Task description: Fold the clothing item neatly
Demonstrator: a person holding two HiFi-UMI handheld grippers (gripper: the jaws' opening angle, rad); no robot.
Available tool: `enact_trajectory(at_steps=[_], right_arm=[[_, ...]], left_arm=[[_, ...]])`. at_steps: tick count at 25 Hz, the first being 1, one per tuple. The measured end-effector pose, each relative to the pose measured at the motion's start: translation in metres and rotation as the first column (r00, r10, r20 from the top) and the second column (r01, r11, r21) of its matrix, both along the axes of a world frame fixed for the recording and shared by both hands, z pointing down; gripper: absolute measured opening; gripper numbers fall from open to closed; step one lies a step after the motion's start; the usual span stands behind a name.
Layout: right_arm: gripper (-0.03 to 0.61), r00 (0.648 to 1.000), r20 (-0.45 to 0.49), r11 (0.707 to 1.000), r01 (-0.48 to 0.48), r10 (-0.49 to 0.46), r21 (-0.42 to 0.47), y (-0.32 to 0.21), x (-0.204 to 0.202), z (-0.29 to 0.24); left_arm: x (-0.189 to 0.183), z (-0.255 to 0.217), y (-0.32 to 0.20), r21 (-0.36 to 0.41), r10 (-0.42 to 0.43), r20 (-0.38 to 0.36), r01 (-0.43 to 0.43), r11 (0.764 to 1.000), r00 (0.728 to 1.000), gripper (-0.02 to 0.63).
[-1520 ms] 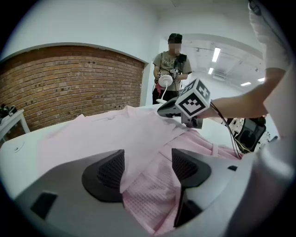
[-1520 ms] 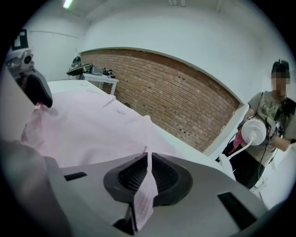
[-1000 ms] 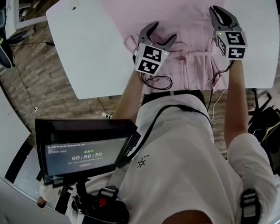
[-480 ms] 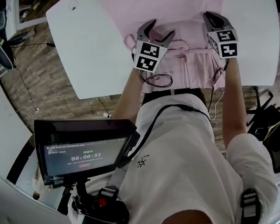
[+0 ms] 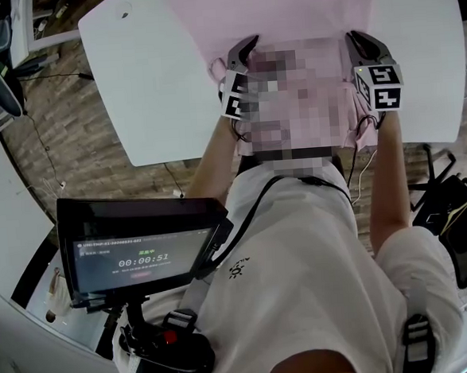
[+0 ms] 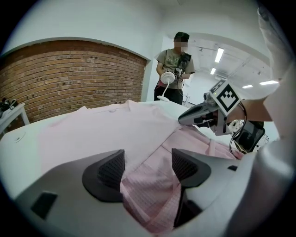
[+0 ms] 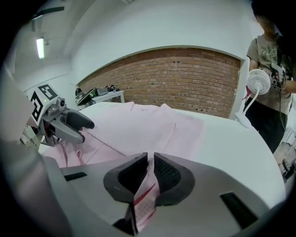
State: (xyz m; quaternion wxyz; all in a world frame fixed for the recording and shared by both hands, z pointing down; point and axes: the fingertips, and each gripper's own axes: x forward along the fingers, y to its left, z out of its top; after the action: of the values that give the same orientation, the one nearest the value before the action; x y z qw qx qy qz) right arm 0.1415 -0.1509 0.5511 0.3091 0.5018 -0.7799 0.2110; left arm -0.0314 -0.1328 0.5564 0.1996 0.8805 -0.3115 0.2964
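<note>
A black-framed screen (image 5: 143,256) at the lower left of the head view showed a timer reading 00:00:51. The smaller lines of text around it were too fine to read. A small sun-shaped mark (image 5: 239,269) sat on the person's white top, with no lettering that could be made out. The marker cube (image 5: 379,85) on the right gripper carried bold black-and-white square patterns.

The thin pale pink garment (image 5: 285,11) lay spread over the white table (image 5: 145,68) in the upper part of the head view, reaching down to the table's near edge. Both grippers were at that near edge of the cloth.

The right gripper (image 7: 151,169) had its jaws drawn almost together on a pinched fold of the pink garment. A strip of cloth with a thin red line stood between the pads. Those jaws had just been closing on it.

The left gripper (image 6: 148,164) held its jaws wide apart. Finely checked pink cloth was bunched in the gap between them, but the pads did not squeeze it.
</note>
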Motion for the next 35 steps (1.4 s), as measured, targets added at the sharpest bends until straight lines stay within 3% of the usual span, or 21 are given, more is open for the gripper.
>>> enact_trajectory(at_steps=[8,13,17,21,27,35], right_arm=[[0.027,0.999,0.04,0.996,-0.024,0.021,0.088,-0.022,0.003,-0.025],[0.003,0.998,0.054,0.993,0.011,-0.017,0.121,-0.041,-0.013,-0.031],[0.004,0.998,0.03,0.991,0.052,-0.057,0.122,-0.06,-0.025,-0.021],[0.003,0.997,-0.011,0.993,0.073,-0.072,0.095,-0.073,-0.021,-0.009],[0.003,0.997,-0.03,0.996,0.072,-0.07,0.058,-0.08,-0.007,-0.001],[0.003,0.995,-0.064,0.997,0.071,-0.071,0.003,-0.079,-0.002,0.014]], left_arm=[[-0.011,-0.034,-0.021,0.037,-0.092,-0.126,0.097,0.995,0.988,0.311],[-0.032,-0.045,-0.048,0.065,-0.154,-0.151,0.165,0.984,0.977,0.163],[-0.071,-0.041,-0.086,0.048,-0.304,-0.122,0.311,0.949,0.945,0.003],[-0.108,-0.021,-0.113,-0.018,-0.424,-0.048,0.424,0.906,0.904,0.003],[-0.123,-0.001,-0.122,-0.083,-0.435,0.006,0.434,0.897,0.901,0.003],[-0.129,0.012,-0.123,-0.114,-0.457,0.061,0.461,0.88,0.888,0.003]])
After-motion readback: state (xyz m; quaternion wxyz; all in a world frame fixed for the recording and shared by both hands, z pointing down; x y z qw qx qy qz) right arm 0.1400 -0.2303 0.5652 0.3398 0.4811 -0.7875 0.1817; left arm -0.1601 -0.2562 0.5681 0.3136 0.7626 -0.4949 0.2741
